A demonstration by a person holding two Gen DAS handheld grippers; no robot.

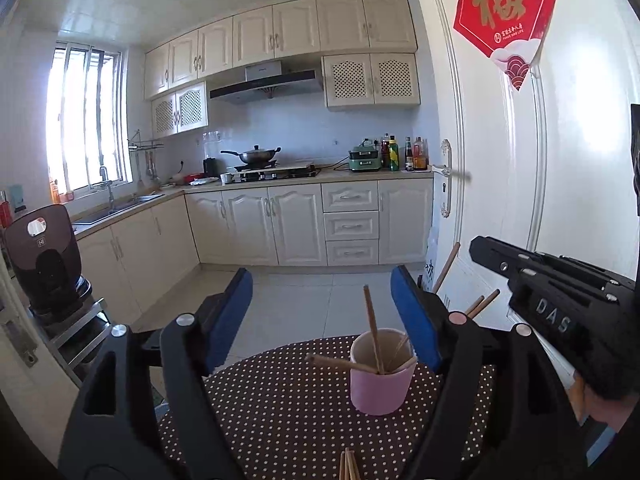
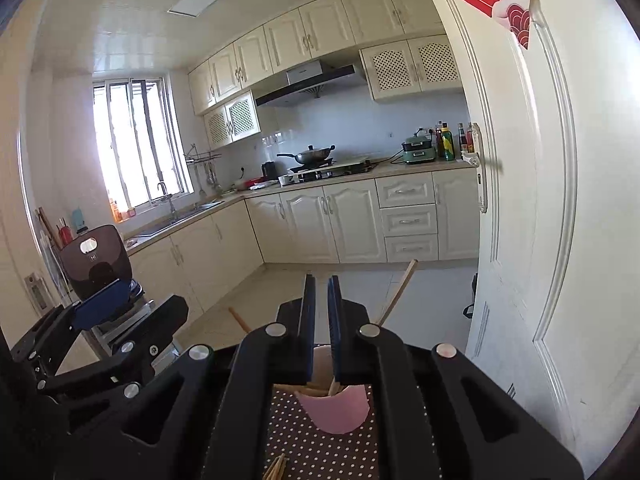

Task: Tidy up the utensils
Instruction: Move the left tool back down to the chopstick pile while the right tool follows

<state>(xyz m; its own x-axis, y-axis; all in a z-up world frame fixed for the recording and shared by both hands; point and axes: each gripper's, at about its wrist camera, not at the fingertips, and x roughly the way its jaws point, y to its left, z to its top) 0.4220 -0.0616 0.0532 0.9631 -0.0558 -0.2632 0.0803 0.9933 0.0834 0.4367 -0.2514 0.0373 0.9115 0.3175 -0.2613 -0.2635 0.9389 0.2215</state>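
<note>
A pink cup (image 1: pixel 380 384) stands on the brown polka-dot table (image 1: pixel 280 412) and holds several wooden chopsticks (image 1: pixel 374 332). My left gripper (image 1: pixel 322 312) is open and empty, its blue fingers on either side above the cup. More loose chopsticks (image 1: pixel 349 465) lie at the near edge. My right gripper (image 2: pixel 321 312) is nearly shut with a narrow gap, right above the cup (image 2: pixel 334 408); nothing shows between its fingers. Chopsticks (image 2: pixel 400 292) stick out past it. Loose chopsticks (image 2: pixel 276 468) lie below.
A white door (image 1: pixel 520 168) with a handle stands close on the right. A brown chair (image 1: pixel 44 256) is at the left. Kitchen cabinets and a tiled floor (image 1: pixel 312 292) lie beyond the table. The right gripper's body (image 1: pixel 560 300) shows at the right of the left wrist view.
</note>
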